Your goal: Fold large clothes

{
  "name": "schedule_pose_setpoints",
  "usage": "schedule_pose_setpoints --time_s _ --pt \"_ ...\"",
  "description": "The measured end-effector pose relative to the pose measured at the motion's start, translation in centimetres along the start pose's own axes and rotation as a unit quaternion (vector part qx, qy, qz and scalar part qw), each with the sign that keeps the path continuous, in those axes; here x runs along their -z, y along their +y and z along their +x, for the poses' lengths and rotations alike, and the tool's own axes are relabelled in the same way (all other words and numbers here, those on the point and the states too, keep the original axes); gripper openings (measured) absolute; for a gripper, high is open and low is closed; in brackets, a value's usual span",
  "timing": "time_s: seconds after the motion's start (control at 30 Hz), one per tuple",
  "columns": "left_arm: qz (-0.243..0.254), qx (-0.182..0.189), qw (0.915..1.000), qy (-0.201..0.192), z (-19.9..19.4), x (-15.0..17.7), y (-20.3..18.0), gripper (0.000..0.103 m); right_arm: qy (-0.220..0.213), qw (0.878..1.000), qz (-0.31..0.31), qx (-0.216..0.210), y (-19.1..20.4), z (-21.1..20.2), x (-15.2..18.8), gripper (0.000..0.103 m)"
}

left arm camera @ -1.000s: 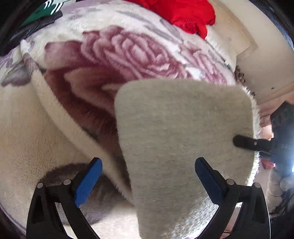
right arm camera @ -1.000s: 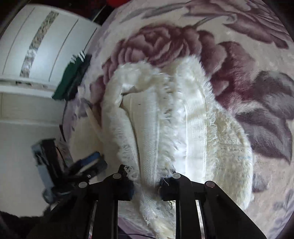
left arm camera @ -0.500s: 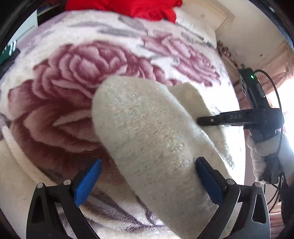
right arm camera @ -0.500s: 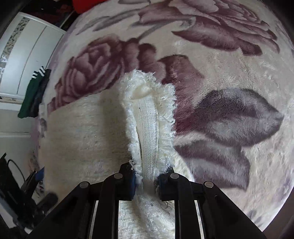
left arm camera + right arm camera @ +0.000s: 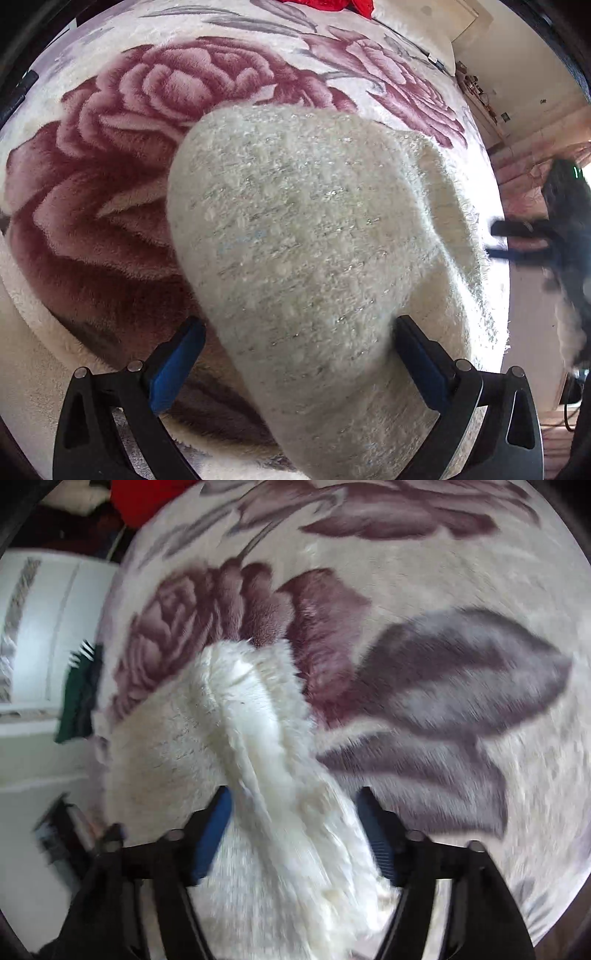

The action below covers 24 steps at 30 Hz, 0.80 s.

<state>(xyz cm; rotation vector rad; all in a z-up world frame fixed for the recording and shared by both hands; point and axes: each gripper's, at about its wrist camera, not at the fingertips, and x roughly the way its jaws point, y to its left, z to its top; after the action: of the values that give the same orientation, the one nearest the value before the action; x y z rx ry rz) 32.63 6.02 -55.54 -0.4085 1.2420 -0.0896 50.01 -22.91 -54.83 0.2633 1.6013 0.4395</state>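
A cream fuzzy knit garment (image 5: 303, 236) lies folded on a rose-patterned blanket (image 5: 122, 177). My left gripper (image 5: 295, 350) is open, its blue-padded fingers (image 5: 173, 365) straddling the near end of the folded garment. My right gripper (image 5: 295, 823) is open, with the garment's fringed hem (image 5: 266, 738) lying loose between its fingers. In the left wrist view the right gripper (image 5: 517, 240) shows blurred at the garment's right edge. The garment's flat part (image 5: 162, 753) lies left of the hem in the right wrist view.
A red garment (image 5: 325, 3) lies at the blanket's far end. A dark green garment (image 5: 77, 694) hangs at the bed's edge by a white wardrobe (image 5: 37, 627). The floor and a wall (image 5: 524, 66) lie right of the bed.
My right gripper has opened and let go of the fringed hem it pinched. The garment has been lowered onto the blanket. My left gripper stays open and has moved closer over the garment.
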Motion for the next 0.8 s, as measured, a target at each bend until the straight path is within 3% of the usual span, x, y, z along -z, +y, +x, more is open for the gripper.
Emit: schedule_pose_setpoints --time_s 0.13,0.17,0.2,0.23,0.27,0.37,0.4,0.5,0.53,0.6,0.63,0.67,0.73,0.8 --pt "0.007 -0.008 0.9999 -0.003 -0.1 0.3 0.0 0.103 0.082 0.995 0.032 -0.051 -2.1 3.1 3.7 0.086" --pt "0.011 -0.015 0.9998 -0.001 -0.1 0.4 0.0 0.103 0.102 0.992 0.027 -0.065 -1.9 4.6 4.7 0.081" --pt "0.015 -0.019 0.9997 0.000 -0.2 0.4 0.0 0.103 0.101 0.993 0.020 -0.061 -1.4 5.4 5.6 0.049" --pt "0.022 -0.026 0.9994 0.001 -0.3 0.6 0.0 0.103 0.091 0.994 0.020 -0.065 -0.9 5.5 6.0 0.028" --pt "0.028 -0.032 0.9991 -0.001 -0.6 0.7 0.1 0.103 0.075 0.995 0.031 -0.066 -0.5 4.8 6.1 0.018" --pt "0.026 -0.017 0.9995 0.005 -1.0 0.6 0.4 0.103 -0.018 0.998 0.016 -0.056 1.2 -0.2 5.6 0.017" --pt "0.022 -0.017 0.9996 0.006 -1.3 0.6 0.2 0.103 -0.026 0.999 0.004 -0.045 1.8 -1.1 5.2 0.017" --pt "0.041 -0.041 0.9983 0.000 -3.8 0.6 -1.9 0.102 -0.019 0.999 -0.037 0.028 3.1 -1.0 4.1 0.017" --pt "0.049 -0.037 0.9981 -0.010 -5.1 0.9 -2.8 0.096 -0.012 0.998 -0.038 0.040 3.2 -0.5 3.7 0.017" --pt "0.061 -0.031 0.9976 -0.004 -5.8 1.9 -4.5 0.079 0.004 0.998 -0.037 0.042 3.7 0.7 2.4 0.017" --pt "0.069 -0.040 0.9967 0.013 -4.9 2.3 -4.9 0.059 0.010 0.999 -0.034 0.040 3.7 1.4 2.1 0.017" --pt "0.073 -0.049 0.9957 0.028 -3.6 2.7 -5.1 0.054 0.018 0.999 -0.027 0.035 3.4 1.9 2.0 0.017" --pt "0.050 -0.071 0.9950 0.048 -0.8 3.3 -4.0 0.054 0.028 0.999 -0.021 0.032 2.6 2.4 2.4 0.017" --pt "0.024 -0.068 0.9953 0.064 0.8 3.2 -2.5 0.056 0.039 0.999 -0.016 0.028 2.6 3.1 3.0 0.017"
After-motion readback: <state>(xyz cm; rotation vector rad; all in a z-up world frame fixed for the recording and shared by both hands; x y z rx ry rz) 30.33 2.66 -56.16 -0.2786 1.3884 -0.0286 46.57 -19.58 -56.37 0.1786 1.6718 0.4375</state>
